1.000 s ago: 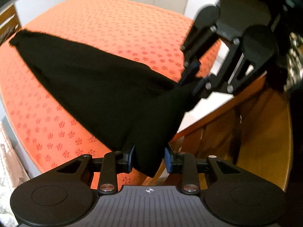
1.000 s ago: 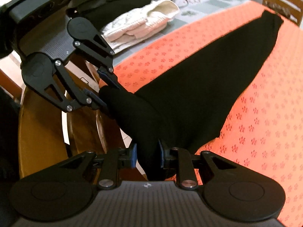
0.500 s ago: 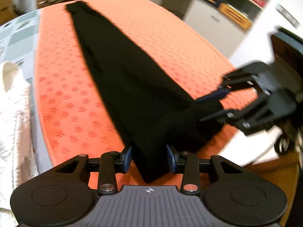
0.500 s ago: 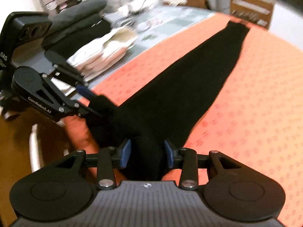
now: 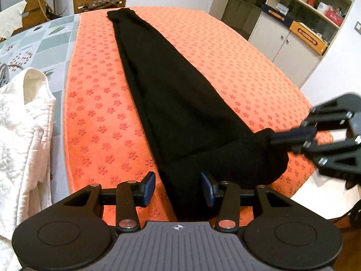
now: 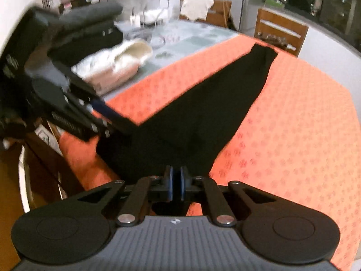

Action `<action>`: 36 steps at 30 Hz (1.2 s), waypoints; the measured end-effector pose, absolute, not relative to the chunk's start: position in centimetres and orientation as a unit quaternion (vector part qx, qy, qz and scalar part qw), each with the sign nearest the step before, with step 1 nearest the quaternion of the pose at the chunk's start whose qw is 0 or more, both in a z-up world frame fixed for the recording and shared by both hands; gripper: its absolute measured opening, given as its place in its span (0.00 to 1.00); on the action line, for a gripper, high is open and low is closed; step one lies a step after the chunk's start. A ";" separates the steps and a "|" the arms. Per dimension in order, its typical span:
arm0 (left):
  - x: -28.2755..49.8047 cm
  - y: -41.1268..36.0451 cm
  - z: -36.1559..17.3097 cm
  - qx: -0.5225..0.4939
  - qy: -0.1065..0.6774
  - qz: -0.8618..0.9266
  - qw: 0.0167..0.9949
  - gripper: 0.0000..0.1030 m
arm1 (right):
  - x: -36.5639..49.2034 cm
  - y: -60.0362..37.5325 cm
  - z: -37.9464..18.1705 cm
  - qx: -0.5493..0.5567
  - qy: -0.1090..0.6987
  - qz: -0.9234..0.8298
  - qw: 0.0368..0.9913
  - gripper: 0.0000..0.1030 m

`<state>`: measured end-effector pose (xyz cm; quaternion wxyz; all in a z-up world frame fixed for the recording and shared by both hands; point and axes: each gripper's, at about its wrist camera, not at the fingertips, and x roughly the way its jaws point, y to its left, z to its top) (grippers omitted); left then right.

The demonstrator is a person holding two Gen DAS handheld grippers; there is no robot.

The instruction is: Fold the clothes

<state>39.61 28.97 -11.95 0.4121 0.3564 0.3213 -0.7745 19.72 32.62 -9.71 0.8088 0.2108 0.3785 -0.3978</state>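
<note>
At the orange mat's (image 5: 94, 103) near edge, the closed right gripper (image 6: 176, 186) pinned the black garment (image 5: 171, 103) flat while the left gripper (image 5: 178, 188) gaped around it.

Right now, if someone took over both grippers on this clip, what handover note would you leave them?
Left gripper: open, straddling the black garment's near end, unclamped.
Right gripper: shut on that end's other corner.
Garment lies as a long narrow strip along the orange mat.
Done, apparently: lengthwise fold. Left: regrip, fold near end toward far end.
</note>
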 end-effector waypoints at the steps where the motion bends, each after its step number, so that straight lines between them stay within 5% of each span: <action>1: 39.6 28.9 -12.2 0.355 0.322 -0.773 0.414 0.47 | 19.9 32.4 -10.3 0.212 0.378 -0.401 0.807 0.08; 7: 39.3 29.4 -11.6 0.352 0.292 -0.780 0.427 0.46 | 19.8 32.5 -10.6 0.212 0.358 -0.409 0.812 0.12; 15: 38.3 34.6 -9.1 0.376 0.119 -0.838 0.377 0.47 | 19.7 35.9 -9.2 0.107 0.390 -0.354 0.843 0.43; 24: 34.9 35.5 -12.2 0.459 0.017 -0.838 0.293 0.52 | 22.5 35.5 -11.8 0.020 0.469 -0.296 0.832 0.49; 36: 33.5 34.9 -14.8 0.497 -0.079 -0.812 0.296 0.62 | 20.0 30.8 -11.0 0.160 0.426 -0.261 0.851 0.50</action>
